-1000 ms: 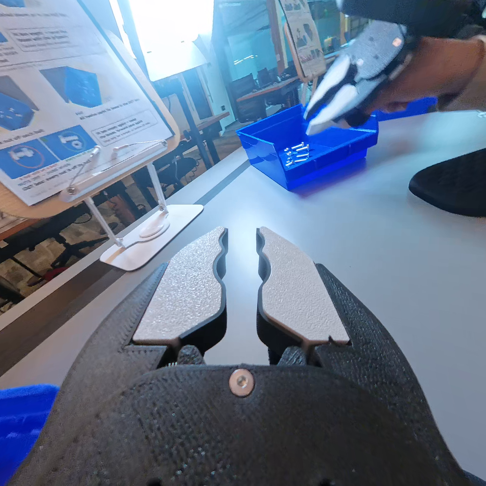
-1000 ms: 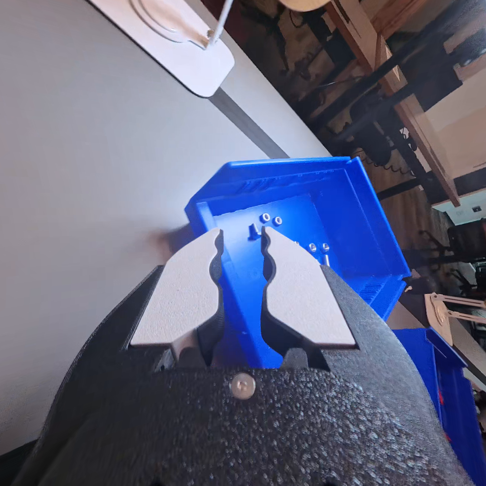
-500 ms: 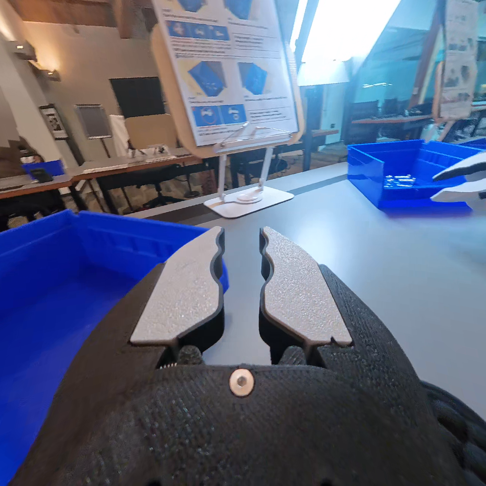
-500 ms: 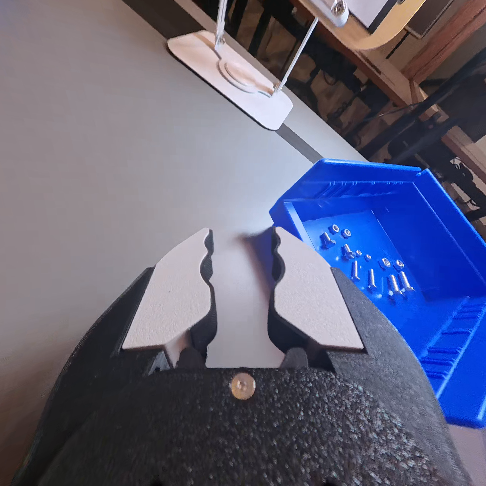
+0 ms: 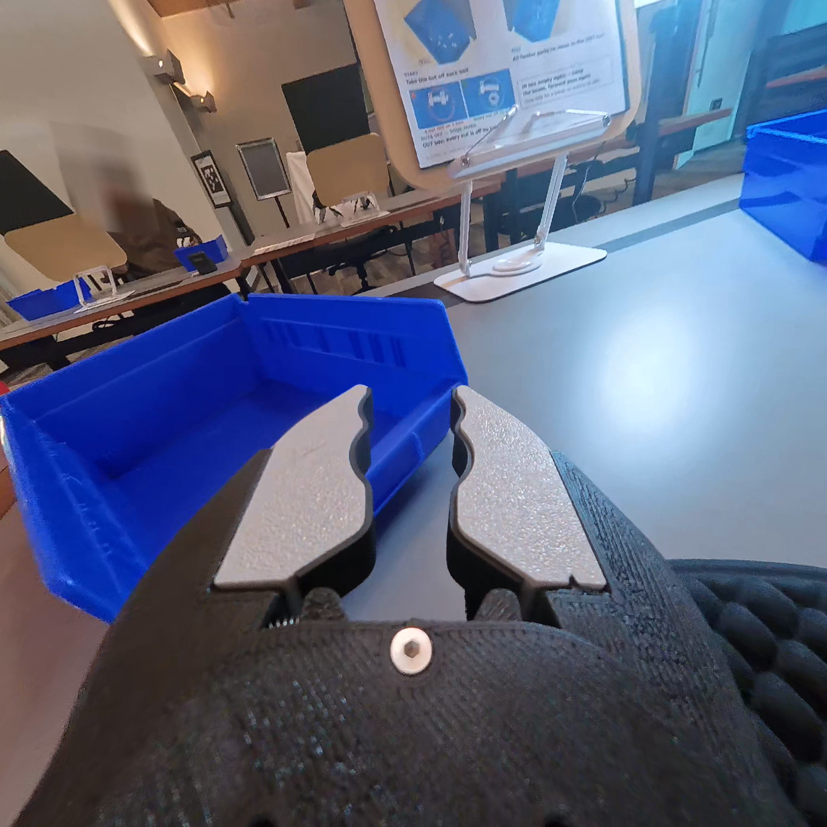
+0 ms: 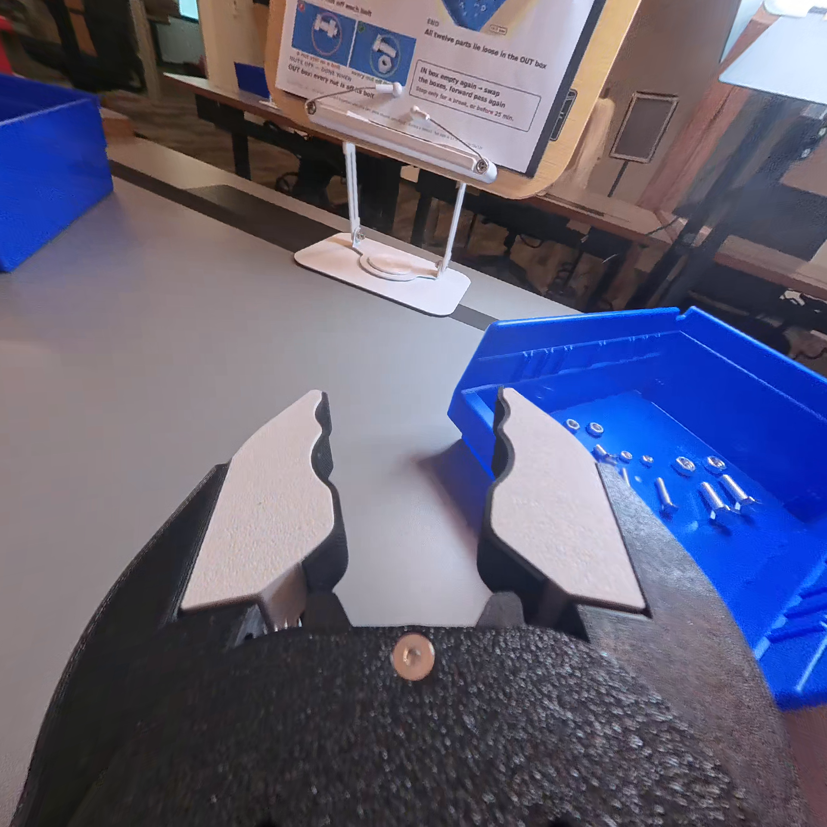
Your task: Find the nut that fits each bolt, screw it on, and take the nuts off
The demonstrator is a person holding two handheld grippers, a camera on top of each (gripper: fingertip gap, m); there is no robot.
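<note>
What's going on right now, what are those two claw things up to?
Left gripper open, empty, over the empty blue bin. Right gripper open, empty, beside the bin of loose nuts and bolts. Nothing in the way.

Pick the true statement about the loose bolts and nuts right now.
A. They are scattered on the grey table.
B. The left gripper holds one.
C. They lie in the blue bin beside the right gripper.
C: the bolts and nuts lie on the floor of the blue bin, just right of the open, empty right gripper.
</note>
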